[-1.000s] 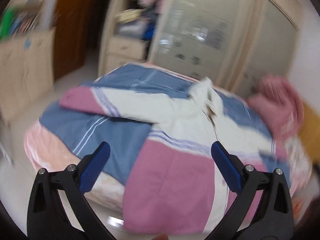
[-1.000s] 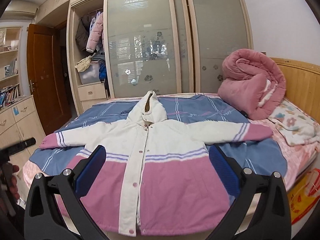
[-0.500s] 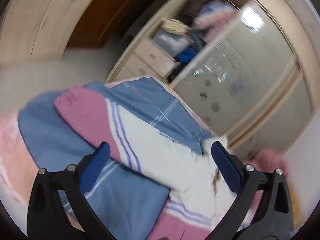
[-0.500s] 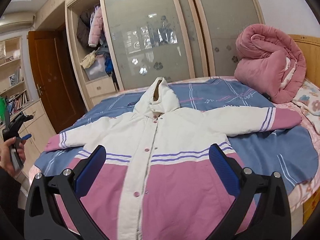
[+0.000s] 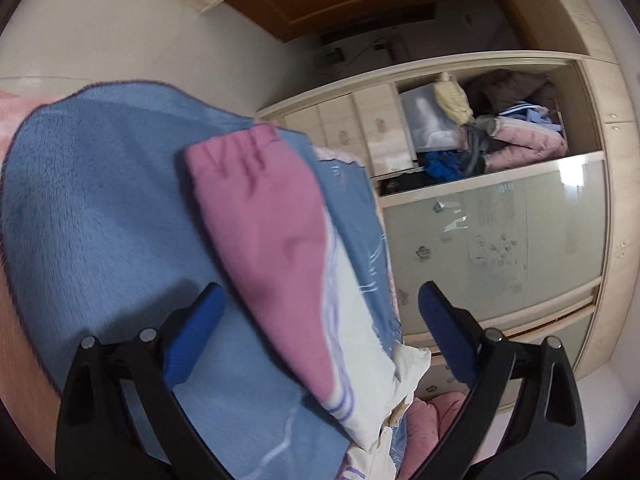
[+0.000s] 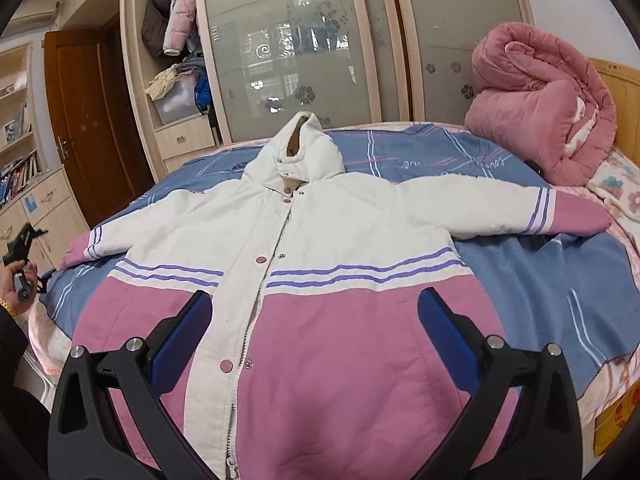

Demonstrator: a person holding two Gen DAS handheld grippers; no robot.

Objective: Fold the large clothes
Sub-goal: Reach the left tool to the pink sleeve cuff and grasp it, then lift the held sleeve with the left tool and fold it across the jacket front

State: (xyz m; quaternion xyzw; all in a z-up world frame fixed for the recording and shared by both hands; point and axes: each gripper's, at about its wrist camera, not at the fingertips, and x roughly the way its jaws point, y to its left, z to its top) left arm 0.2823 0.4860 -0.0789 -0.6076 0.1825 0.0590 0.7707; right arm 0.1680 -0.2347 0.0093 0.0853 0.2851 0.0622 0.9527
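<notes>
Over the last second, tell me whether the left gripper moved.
Yes. The left gripper has swung in on the jacket's pink cuff, which now fills its view, with the wardrobe tilted sideways behind it.

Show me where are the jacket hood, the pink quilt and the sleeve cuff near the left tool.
hood (image 6: pixel 298 152), right wrist view, white front.
pink quilt (image 6: pixel 536 108), right wrist view, rolled middle.
sleeve cuff (image 5: pixel 256 196), left wrist view, pink end.

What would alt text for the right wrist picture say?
A pink and white hooded jacket lies flat, sleeves spread, on a blue bedspread. The open right gripper hovers above its hem; a rolled pink quilt sits behind.
</notes>
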